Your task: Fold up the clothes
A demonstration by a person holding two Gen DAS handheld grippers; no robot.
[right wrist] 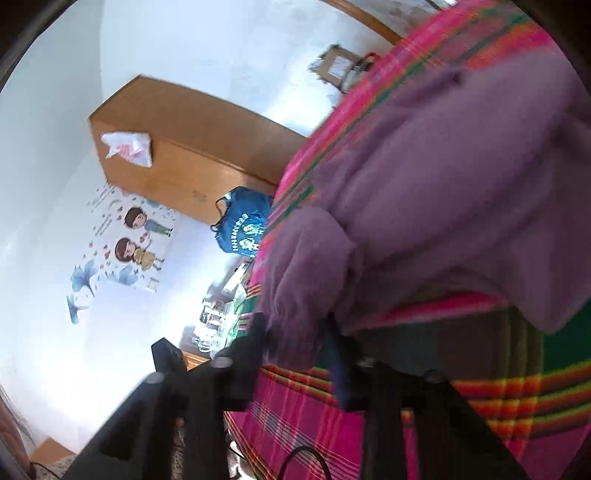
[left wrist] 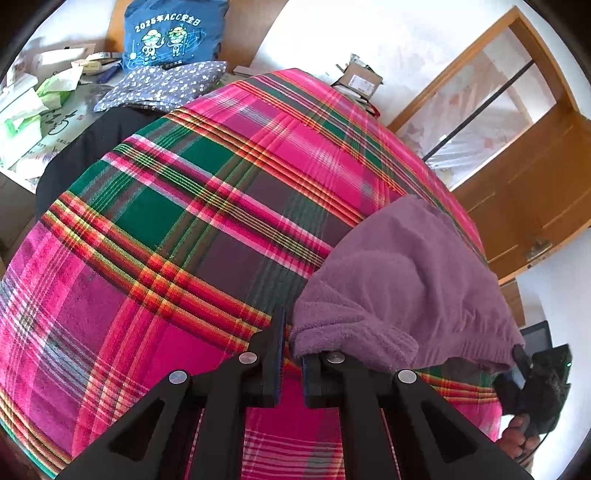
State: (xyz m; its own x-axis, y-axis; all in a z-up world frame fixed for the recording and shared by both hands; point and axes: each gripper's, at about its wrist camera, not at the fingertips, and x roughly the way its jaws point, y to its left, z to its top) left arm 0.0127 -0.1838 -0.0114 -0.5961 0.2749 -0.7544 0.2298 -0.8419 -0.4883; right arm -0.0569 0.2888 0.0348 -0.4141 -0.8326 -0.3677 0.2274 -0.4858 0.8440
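A purple fleece garment lies bunched on a pink and green plaid sheet that covers the bed. In the left wrist view, my left gripper is at the garment's near-left corner. Its jaws are nearly together, and the cloth's edge is pinched at the tips and draped over the right finger. The right gripper shows at the garment's far-right corner, with a person's hand below it. In the blurred right wrist view, a thick fold of the purple garment fills the gap between the fingers of my right gripper.
At the bed's far end lie a blue printed bag, a floral cloth and a black garment. Papers clutter a surface at the left. A cardboard box and a wooden door are on the right. A wooden wardrobe stands against the wall.
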